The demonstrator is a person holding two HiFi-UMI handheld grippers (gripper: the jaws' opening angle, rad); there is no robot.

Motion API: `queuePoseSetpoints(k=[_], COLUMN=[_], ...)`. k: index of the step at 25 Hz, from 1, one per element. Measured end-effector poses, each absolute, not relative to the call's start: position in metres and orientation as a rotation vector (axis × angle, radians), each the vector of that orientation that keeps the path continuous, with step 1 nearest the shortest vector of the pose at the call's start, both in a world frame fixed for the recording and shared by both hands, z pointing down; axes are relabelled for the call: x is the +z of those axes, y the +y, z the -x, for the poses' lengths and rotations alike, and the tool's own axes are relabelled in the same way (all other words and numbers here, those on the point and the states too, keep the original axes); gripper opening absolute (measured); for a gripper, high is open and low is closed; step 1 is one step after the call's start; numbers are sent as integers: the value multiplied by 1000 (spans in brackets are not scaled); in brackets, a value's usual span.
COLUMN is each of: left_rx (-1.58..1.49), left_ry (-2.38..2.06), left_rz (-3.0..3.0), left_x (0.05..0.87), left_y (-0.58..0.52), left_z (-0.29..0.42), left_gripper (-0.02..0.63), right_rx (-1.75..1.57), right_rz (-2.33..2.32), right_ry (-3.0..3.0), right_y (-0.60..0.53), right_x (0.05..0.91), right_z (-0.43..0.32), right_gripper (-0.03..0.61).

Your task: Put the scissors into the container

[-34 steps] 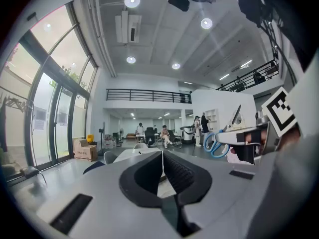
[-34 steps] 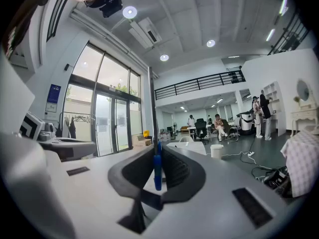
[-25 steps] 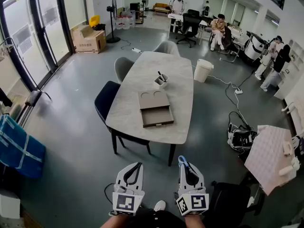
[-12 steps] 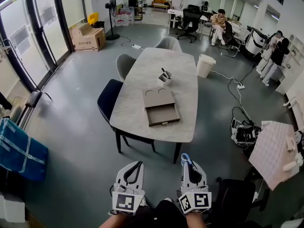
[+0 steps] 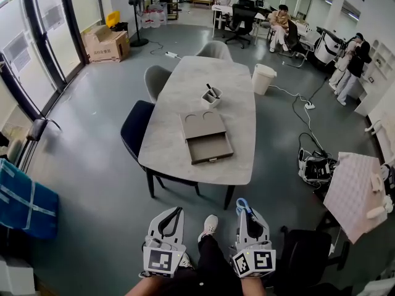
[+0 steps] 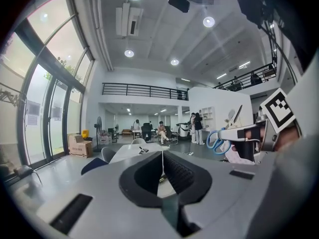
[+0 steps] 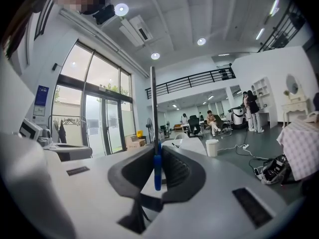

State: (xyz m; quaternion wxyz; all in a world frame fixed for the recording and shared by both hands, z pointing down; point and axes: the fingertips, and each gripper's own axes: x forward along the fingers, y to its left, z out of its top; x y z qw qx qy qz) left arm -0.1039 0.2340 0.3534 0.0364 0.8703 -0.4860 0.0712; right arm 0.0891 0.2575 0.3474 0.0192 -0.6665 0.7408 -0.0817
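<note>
Blue-handled scissors (image 5: 240,206) are clamped in my right gripper (image 5: 243,214), low in the head view, well short of the table. In the right gripper view the metal blade (image 7: 153,108) stands straight up between the pads, with the blue handle (image 7: 157,171) below it. My left gripper (image 5: 172,218) hangs beside it, shut and empty. The left gripper view shows its jaws together (image 6: 162,156) and the scissors (image 6: 218,141) off to the right. A small white container (image 5: 210,97) with dark items in it stands on the grey table (image 5: 185,159), far ahead of both grippers.
A brown box with an open drawer (image 5: 205,138) lies on the table nearer than the container. Chairs (image 5: 136,130) stand along the table's left side. A white bin (image 5: 262,79), floor cables (image 5: 302,113) and seated and standing people are beyond. A checked cloth (image 5: 353,193) is at the right.
The view has shifted as the person steps towards the table; a leg and shoe now show between the grippers. Both grippers keep their pose, scissors still held.
</note>
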Motion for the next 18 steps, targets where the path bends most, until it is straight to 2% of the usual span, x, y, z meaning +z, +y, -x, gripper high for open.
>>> queuePoseSetpoints(k=[18], left_rx=[223], left_ry=[-1585], left_rz=[-2629], left_x=[352], left_y=[51], left_z=[52], left_gripper=[17], right_rx=[-234], right_rz=[1990], right_ry=[2357], right_y=[62], right_x=[341], right_z=[-151], right_gripper=[40])
